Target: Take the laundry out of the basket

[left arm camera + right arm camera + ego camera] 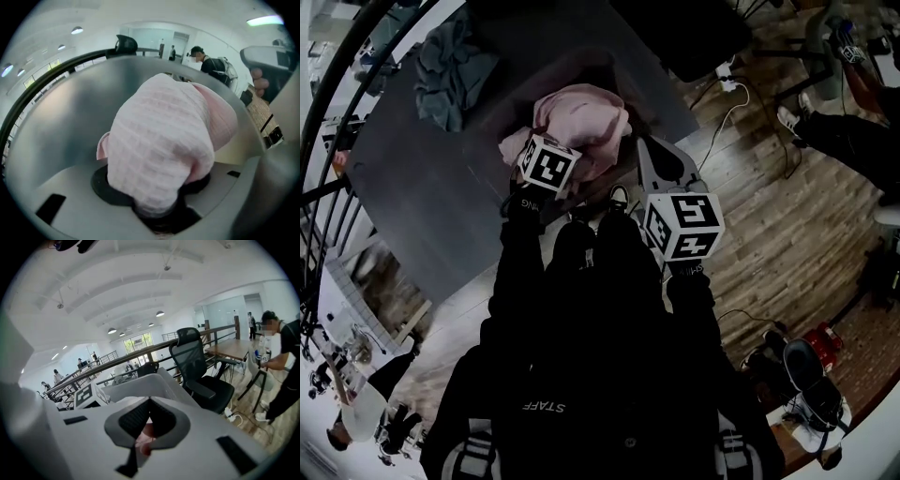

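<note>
Pinching pink laundry (164,150) is the left gripper (157,212), right gripper (149,420) pressed together; black top (581,375) reads STAFF.

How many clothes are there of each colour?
Pink cloth: 1
Blue-grey cloth: 1
Total: 2

2 claws (154,211) (149,425), 1 basket (534,84), 1 pink garment (581,117), 1 blue-grey garment (450,70).
</note>
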